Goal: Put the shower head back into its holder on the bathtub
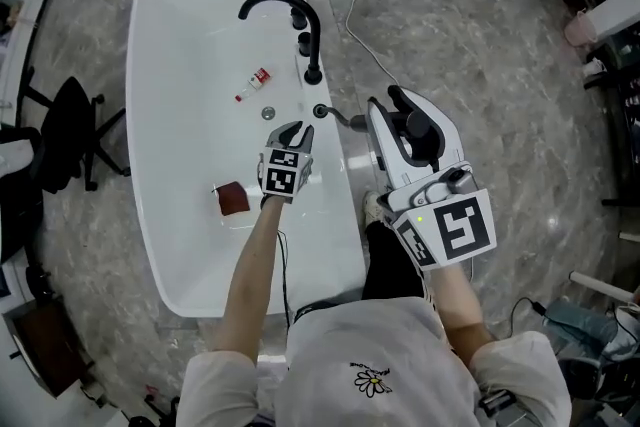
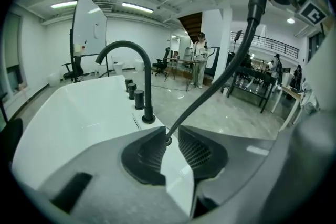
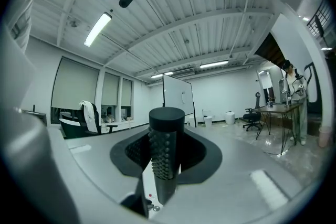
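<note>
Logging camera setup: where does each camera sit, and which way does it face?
Head view: above the person, facing steeply down on the bathtub and faucet; both forearms, left gripper, right gripper show.
Left gripper view: low over the bathtub, facing the faucet and hose; its open jaws show.
Right gripper view: level, facing a whiteboard; its jaws clamp the shower head.
Shared: head and left gripper views both show faucet and hose.

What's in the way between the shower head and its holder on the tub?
Nothing lies on the tub rim between them; only the hose runs across. The right gripper is shut on the shower head, right of the holder. The left gripper, jaws apart, hangs close beside the holder and could crowd it.
</note>
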### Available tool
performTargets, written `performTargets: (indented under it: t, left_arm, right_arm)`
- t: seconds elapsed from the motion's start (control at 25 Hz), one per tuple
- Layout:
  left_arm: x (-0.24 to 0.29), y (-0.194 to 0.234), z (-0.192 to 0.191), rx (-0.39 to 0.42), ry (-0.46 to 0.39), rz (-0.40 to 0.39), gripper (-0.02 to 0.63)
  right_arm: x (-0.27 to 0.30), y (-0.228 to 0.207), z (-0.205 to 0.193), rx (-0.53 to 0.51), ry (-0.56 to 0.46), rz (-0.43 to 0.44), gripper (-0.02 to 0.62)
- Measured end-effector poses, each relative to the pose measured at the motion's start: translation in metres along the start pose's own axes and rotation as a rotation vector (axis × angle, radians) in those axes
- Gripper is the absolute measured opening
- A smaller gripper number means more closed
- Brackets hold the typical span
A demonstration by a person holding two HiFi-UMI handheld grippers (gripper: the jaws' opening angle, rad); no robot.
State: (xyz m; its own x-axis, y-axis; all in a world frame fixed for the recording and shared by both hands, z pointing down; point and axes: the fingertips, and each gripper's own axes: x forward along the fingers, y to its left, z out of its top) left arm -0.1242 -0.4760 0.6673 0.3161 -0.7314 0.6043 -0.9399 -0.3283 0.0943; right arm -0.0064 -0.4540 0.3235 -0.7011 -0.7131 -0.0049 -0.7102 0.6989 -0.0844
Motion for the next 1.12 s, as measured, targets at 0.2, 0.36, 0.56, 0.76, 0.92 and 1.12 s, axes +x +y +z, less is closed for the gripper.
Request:
performTargets:
  t: [0.2,0.36,0.56,0.76,0.92,1.12]
  left_arm:
    - [-0.026,-0.011,-0.013,-0.199,-0.078,-0.013,0.000]
    - [-0.035,-0.021,-0.047,-0.264,-0.056,0.017,0.000]
    - [-0.048,-0.018,-0.080,-0.405,-0.046,0.055,0.000]
    - [-0.050,-0.019,-0.101,-0.465,-0.025,0.074,0.000]
    - [-0.042,-0.013,-0.102,-0.472,-0.024,0.081,0.000]
    - [-0.038,-0.005,-0.097,-0.461,-0.028,0.079,0.000]
  right_arm:
    - [0.039,-0.008,-0.047,0.027,0.076,0.020,0.110]
    - [0.071,-0.025,-0.088,0.054,0.123,0.020,0.110]
    - [0.114,-0.041,-0.138,0.076,0.167,0.024,0.110]
    - [0.144,-0.041,-0.182,0.054,0.215,0.057,0.110]
    - [0.158,-0.031,-0.219,0.021,0.271,0.092,0.110]
    - [0.171,-0.019,-0.272,-0.012,0.364,0.133,0.110]
